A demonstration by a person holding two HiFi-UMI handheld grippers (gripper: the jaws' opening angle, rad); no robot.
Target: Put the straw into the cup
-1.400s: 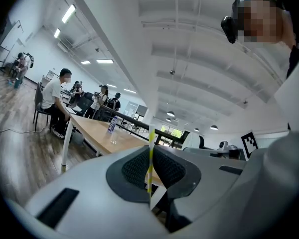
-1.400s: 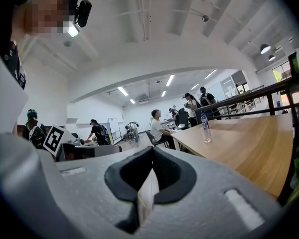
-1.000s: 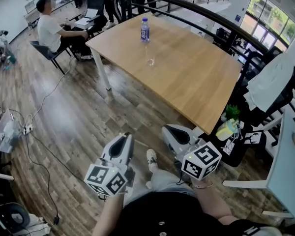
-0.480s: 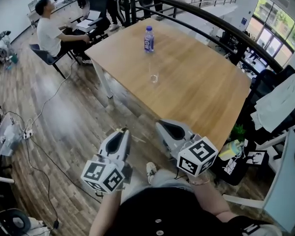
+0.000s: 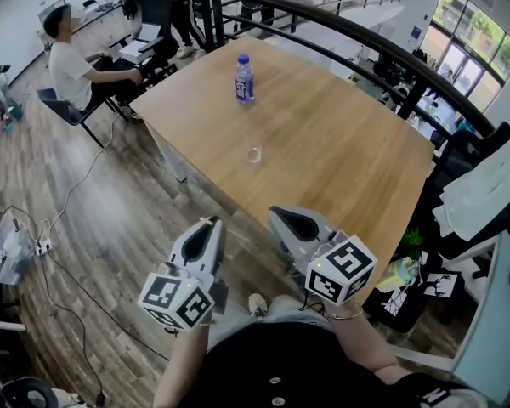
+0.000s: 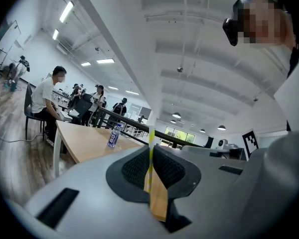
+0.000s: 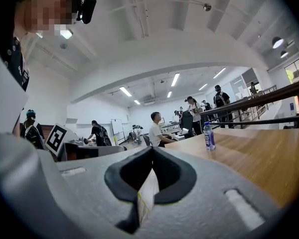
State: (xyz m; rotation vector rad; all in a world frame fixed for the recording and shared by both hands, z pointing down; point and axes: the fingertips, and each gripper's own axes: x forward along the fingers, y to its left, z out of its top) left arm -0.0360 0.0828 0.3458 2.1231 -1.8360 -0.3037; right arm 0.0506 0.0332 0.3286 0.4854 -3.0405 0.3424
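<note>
A small clear cup (image 5: 254, 153) stands on the wooden table (image 5: 340, 160), ahead of both grippers. My left gripper (image 5: 206, 225) is held level over the floor, short of the table's near edge. In the left gripper view, the left gripper (image 6: 150, 156) is shut on a thin yellow-and-white straw (image 6: 151, 143) that stands upright between the pads. My right gripper (image 5: 282, 215) is beside it, nearer the table edge. Seen in the right gripper view, the right gripper (image 7: 152, 158) is shut on a flat white paper strip (image 7: 147, 195) with yellow marks.
A purple-labelled bottle (image 5: 244, 79) stands farther back on the table. A person (image 5: 72, 70) sits on a chair at the far left corner. A black railing (image 5: 365, 41) runs behind the table. Cables (image 5: 64, 253) lie on the floor at left; bags (image 5: 408, 279) sit at right.
Both grippers have been carried forward towards the table, side by side. The table edge and cup now lie closer to them. Both grips look unchanged.
</note>
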